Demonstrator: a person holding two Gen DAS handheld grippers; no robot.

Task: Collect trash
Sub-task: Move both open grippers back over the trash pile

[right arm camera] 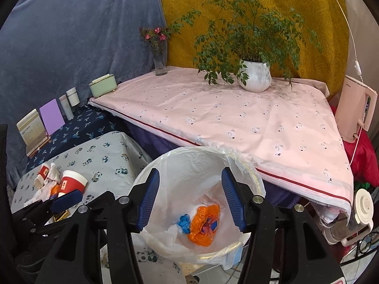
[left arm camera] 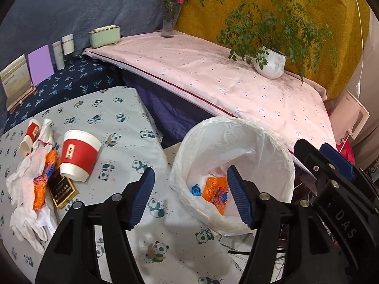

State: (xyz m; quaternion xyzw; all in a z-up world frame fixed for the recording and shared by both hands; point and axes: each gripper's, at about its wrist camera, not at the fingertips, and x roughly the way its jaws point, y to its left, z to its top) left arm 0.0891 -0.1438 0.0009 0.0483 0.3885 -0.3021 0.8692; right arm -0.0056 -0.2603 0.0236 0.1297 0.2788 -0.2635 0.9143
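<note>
A white-lined trash bin (left arm camera: 279, 146) (right arm camera: 251, 172) stands beside the panda-cloth table (left arm camera: 123, 108). Inside lie an orange wrapper (left arm camera: 214, 193) (right arm camera: 203, 224) and a blue scrap (left arm camera: 196, 190) (right arm camera: 184, 223). On the table at the left lie a red-banded paper cup (left arm camera: 79, 155) (right arm camera: 72, 183), a second cup (left arm camera: 32, 132), white tissues (left arm camera: 23, 189), an orange wrapper (left arm camera: 42, 184) and a black-and-gold box (left arm camera: 62, 191). My left gripper (left arm camera: 190, 197) is open and empty over the table edge and bin. My right gripper (right arm camera: 188, 198) is open and empty above the bin.
A pink-clothed table (right arm camera: 236, 123) behind the bin carries a potted plant (right arm camera: 254, 75), a flower vase (right arm camera: 160, 64) and a green box (right arm camera: 103, 85). Bottles and cards (left arm camera: 38, 66) stand on the dark blue cloth at the left. A pink appliance (right arm camera: 355, 113) is at the right.
</note>
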